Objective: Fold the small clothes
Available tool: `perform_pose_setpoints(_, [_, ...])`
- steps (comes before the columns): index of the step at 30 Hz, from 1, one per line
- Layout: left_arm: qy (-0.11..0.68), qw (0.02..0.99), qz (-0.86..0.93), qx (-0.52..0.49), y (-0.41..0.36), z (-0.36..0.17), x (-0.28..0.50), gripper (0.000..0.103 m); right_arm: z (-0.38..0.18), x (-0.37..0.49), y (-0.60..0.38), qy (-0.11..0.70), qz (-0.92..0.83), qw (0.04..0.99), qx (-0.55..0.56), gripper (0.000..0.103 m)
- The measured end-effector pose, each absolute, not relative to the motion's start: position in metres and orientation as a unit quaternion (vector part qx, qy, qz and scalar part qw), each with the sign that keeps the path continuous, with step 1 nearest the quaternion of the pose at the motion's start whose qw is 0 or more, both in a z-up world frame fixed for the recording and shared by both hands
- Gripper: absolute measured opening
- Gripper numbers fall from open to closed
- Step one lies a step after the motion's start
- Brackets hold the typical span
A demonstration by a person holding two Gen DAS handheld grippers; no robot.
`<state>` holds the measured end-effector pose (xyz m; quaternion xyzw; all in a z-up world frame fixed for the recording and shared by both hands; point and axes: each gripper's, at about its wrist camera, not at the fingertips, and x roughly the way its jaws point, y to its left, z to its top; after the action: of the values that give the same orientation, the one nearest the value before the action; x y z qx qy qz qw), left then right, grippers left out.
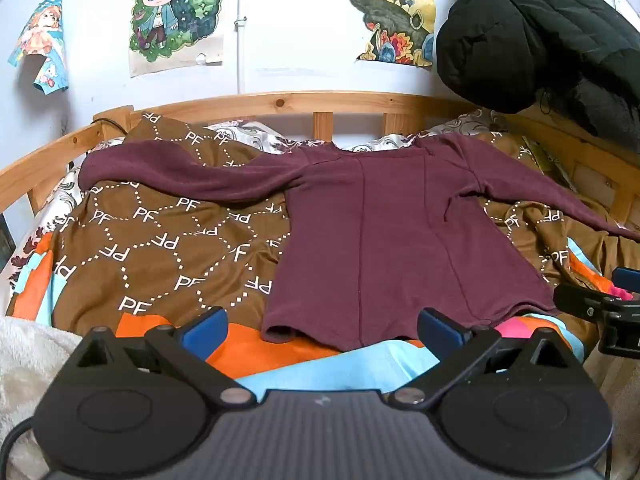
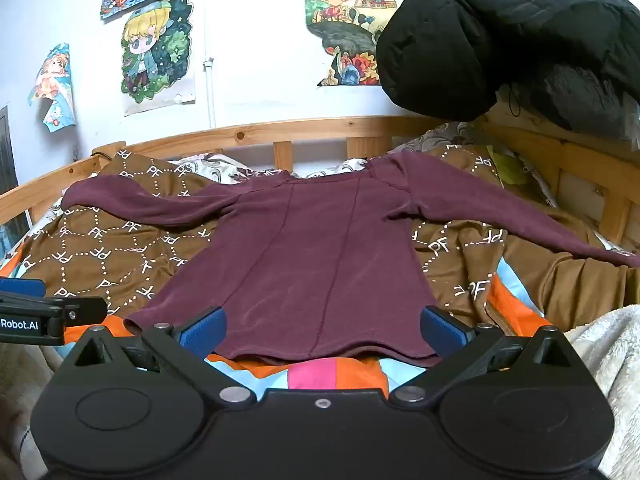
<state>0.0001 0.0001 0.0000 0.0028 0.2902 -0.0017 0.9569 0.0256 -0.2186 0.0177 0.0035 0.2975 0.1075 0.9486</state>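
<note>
Here we are at the bed, and the maroon top [image 1: 400, 240] lies spread flat on the brown patterned blanket [image 1: 160, 240], neckline toward the wooden bed rail [image 1: 280, 102], hem toward us. Both long sleeves are stretched out to either side of the top's body — nothing tucked in, nothing doubled over. By the look of it, no fold has been made yet; the whole job is still ahead.

The left gripper [image 1: 322, 326] hovers just short of the top's hem, toward its left corner, jaws spread wide with nothing between them. The right gripper [image 2: 322, 326] sits just short of the hem as well, more squarely in front of the top, jaws equally wide apart and empty — its blue pads [image 2: 202, 330] frame the hem without touching cloth, as far as I can tell.

What's left, I'd say: bring each sleeve in across the body, then fold the body over itself. A black padded jacket [image 2: 500, 32] hangs beyond the top's right shoulder, well clear of the work. A fluffy white throw [image 2: 600, 360] lies nearest us, outside the hem.
</note>
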Motion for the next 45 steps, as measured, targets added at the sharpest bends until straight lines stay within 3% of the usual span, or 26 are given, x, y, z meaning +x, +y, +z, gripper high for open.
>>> perform_pose_setpoints(45, [0.293, 0.956, -0.002, 0.002, 0.0001, 0.0000, 0.0003, 0.103, 0.0170, 0.0277, -0.2200, 0.302, 0.107, 0.947, 0.008, 0.103])
